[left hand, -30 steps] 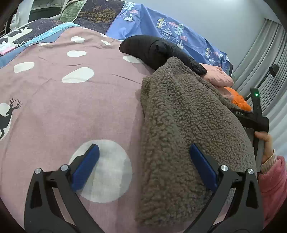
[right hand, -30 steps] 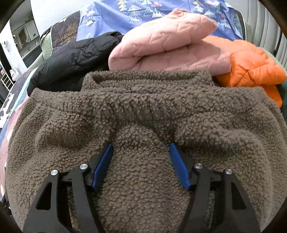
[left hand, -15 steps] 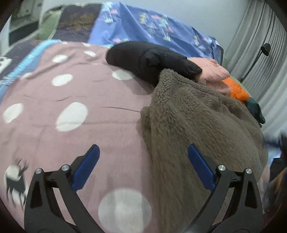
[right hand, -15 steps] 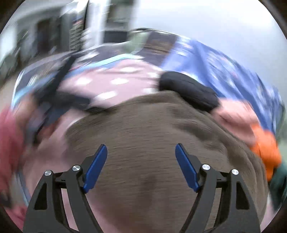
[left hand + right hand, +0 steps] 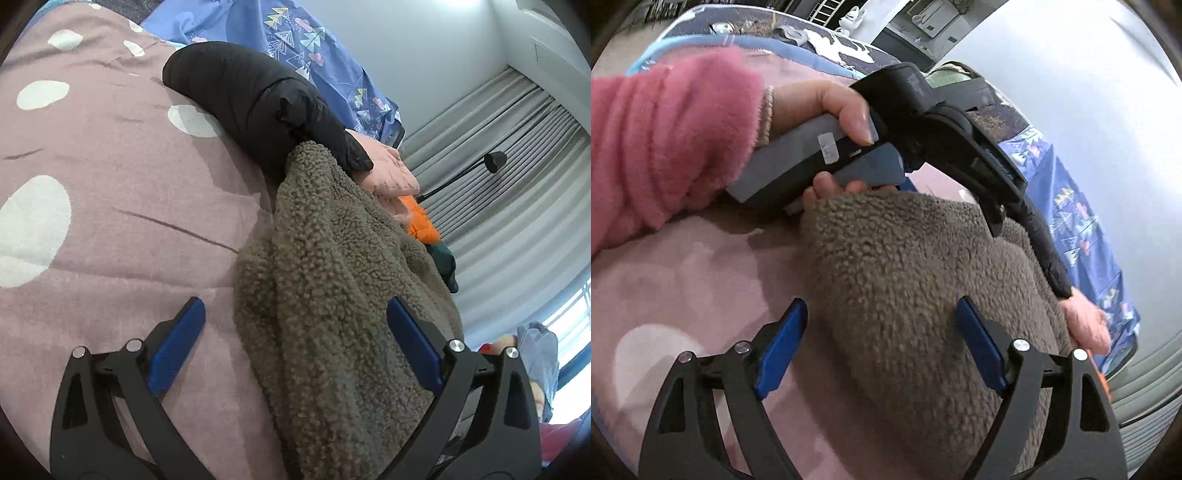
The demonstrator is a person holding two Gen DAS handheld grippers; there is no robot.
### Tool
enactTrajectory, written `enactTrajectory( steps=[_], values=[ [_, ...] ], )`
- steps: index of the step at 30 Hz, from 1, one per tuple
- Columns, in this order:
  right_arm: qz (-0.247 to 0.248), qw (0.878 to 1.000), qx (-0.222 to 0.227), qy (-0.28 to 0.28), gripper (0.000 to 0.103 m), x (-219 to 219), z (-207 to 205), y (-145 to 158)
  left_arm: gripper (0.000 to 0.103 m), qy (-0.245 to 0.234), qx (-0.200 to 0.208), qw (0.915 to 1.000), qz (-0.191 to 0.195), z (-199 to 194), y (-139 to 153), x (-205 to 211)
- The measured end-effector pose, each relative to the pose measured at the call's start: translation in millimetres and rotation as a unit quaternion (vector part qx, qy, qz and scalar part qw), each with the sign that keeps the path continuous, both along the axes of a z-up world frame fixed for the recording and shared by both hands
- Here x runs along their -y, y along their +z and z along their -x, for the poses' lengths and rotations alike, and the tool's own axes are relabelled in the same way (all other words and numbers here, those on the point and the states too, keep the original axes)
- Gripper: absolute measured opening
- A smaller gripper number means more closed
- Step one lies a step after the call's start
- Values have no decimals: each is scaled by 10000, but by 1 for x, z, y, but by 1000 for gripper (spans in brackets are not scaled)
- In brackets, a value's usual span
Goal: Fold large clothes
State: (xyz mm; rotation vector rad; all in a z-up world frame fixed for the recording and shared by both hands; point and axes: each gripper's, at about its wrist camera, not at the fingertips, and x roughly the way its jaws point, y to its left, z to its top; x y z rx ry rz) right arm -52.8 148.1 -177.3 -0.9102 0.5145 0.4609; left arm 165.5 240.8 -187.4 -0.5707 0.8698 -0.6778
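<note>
The right gripper hangs over the bed with its blue pads spread apart, nothing clamped; its jaws have just been opening, and only the top of a brown fleece garment lies below the gap. The left gripper is likewise spread wide and empty, one pad above the bedspread, the other above the fleece. Seen from the right gripper, a hand in a fuzzy pink sleeve holds the left gripper's handle just ahead, at the fleece's far edge.

The fleece sits in a thick bundle directly in front of both grippers, on a mauve bedspread with white spots. Beyond it, touching its far end, lie a black puffer jacket, a pink quilted garment and an orange one, piled against blue patterned bedding.

The fleece looks folded and released, so this seems the gap between folds. Next would probably mean either squaring the bundle or reaching past it for another garment, with jaws kept wide for thick fabric.
</note>
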Motion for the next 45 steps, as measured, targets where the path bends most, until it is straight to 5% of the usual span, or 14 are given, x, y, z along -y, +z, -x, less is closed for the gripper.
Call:
enactTrajectory(
  steps=[4,11,17,19,20,24,28,35,40,45],
  values=[
    [-145,9996,157,-194,83,-7,-14,-7,99,-101,20,9999,-22,-3,2,6],
    [-402,9986,234,-234,61,0,-16,0,99,-394,183,9967,-687,-13,13,39],
    [-307,9980,407,-379,66,-13,-23,-10,53,-527,8,9979,-388,-25,11,42],
    [-322,9974,514,-392,57,-15,-27,-12,42,-561,128,9971,-502,-23,19,44],
    [-529,9964,509,-422,47,-11,-25,-5,37,-557,156,9968,-544,-21,23,45],
    [-1843,9801,434,-598,39,31,-16,53,35,-682,568,9929,-797,-8,71,58],
    [-2751,9562,699,-717,39,82,-3,104,35,-821,1018,9888,-723,4,137,94],
    [-4516,8795,809,-1267,38,220,15,158,35,-1202,1521,9725,-1290,24,221,226],
    [-5470,8164,692,-1716,38,323,30,159,38,-1705,1740,9543,-1730,38,236,336],
    [-6079,7534,516,-2454,36,413,54,114,48,-2396,1753,9257,-2344,49,201,454]
  ],
)
